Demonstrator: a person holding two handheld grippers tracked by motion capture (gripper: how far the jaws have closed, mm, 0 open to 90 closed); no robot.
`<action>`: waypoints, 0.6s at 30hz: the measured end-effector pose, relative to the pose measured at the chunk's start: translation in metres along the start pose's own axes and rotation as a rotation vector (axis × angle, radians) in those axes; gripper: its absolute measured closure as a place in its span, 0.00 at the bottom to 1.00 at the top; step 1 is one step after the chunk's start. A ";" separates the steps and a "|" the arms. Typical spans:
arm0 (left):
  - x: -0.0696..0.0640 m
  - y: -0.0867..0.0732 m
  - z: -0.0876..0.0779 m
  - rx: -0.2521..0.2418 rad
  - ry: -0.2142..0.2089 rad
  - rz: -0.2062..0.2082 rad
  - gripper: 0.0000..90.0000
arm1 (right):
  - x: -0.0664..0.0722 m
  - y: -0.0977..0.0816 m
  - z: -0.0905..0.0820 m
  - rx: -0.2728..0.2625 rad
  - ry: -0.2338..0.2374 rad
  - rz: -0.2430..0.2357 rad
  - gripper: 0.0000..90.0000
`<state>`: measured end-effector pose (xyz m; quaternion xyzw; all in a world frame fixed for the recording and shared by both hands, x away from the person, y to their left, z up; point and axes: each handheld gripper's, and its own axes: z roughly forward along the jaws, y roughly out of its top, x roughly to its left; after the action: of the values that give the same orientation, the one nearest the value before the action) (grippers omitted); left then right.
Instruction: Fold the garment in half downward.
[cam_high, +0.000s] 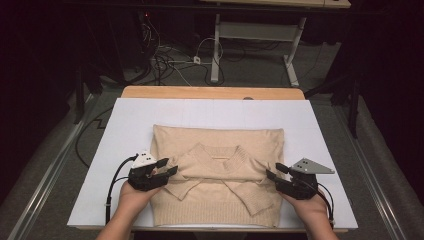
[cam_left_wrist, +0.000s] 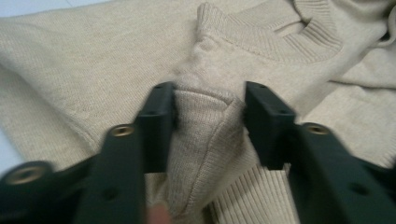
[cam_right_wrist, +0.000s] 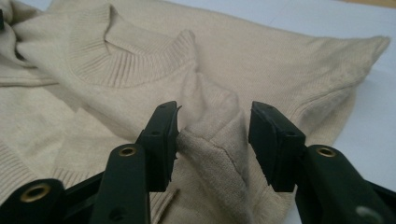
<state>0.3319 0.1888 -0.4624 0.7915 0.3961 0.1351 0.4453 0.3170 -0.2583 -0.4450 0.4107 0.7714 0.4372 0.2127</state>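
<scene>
A beige knit sweater (cam_high: 220, 145) lies flat on the white sheet (cam_high: 210, 112), its lower part folded up and its sleeves crossed over the front below the collar (cam_high: 220, 152). My left gripper (cam_high: 171, 165) sits at the sweater's left edge. In the left gripper view its jaws (cam_left_wrist: 208, 93) pinch a raised fold of the sweater (cam_left_wrist: 205, 126). My right gripper (cam_high: 272, 169) is at the sweater's right edge. In the right gripper view its jaws (cam_right_wrist: 215, 112) hold a bunched fold of the sweater (cam_right_wrist: 215, 140) between the pads. A hand holds each gripper from the near side.
The white sheet covers a wooden table (cam_high: 212, 92), whose edge shows at the far side. Bare sheet lies to the left (cam_high: 120, 150), to the right (cam_high: 320, 145) and beyond the sweater. Cables (cam_high: 170, 62) and a desk frame (cam_high: 255, 32) stand on the floor behind.
</scene>
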 end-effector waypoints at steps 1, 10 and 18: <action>0.000 0.000 0.001 0.004 0.000 0.002 0.69 | -0.001 -0.001 0.003 0.014 0.003 0.001 0.62; -0.009 -0.001 -0.027 -0.059 0.033 0.053 0.83 | 0.009 -0.001 -0.007 -0.021 -0.004 -0.034 0.86; -0.022 -0.010 -0.054 -0.086 0.039 0.076 0.83 | 0.020 -0.007 -0.032 -0.087 0.004 -0.012 0.86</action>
<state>0.2819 0.2075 -0.4373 0.7833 0.3683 0.1841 0.4657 0.2801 -0.2603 -0.4334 0.3954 0.7546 0.4698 0.2315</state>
